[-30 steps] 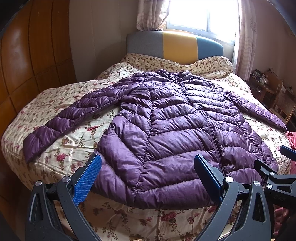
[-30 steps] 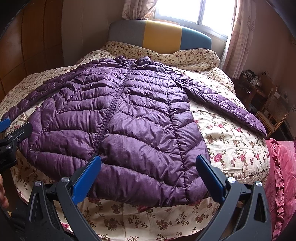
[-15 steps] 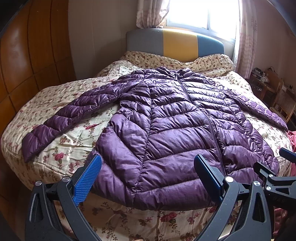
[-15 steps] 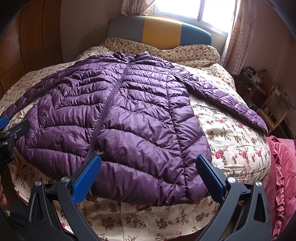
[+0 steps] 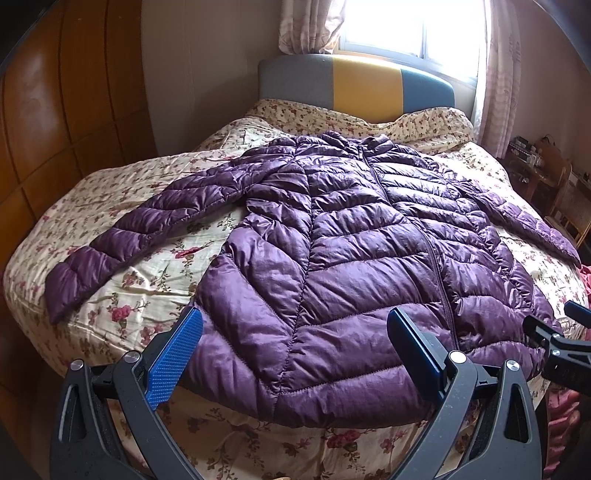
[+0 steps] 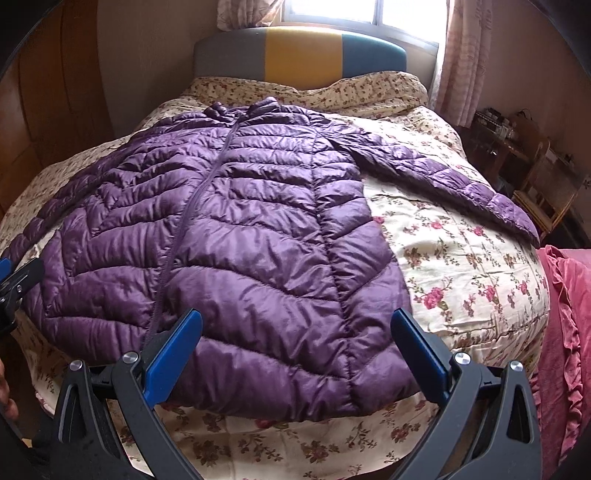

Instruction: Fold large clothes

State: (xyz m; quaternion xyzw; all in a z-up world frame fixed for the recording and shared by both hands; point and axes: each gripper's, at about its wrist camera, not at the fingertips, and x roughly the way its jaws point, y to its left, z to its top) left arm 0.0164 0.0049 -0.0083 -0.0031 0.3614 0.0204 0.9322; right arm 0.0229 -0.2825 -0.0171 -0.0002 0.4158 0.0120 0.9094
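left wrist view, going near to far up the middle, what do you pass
open left gripper → purple quilted puffer jacket → floral quilt bunched at the bed's head → grey, yellow and blue padded headboard → bright window

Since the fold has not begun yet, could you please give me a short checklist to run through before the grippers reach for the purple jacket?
1. Purple quilted puffer jacket lies flat, front up, on the floral bedspread: ok.
2. Front zip closed: ok along the visible part.
3. Both sleeves spread out to the sides, left sleeve, right sleeve: ok.
4. Left gripper open and empty above the hem: ok.
5. Right gripper open and empty above the hem: ok.
6. Nothing lying on the jacket: ok.
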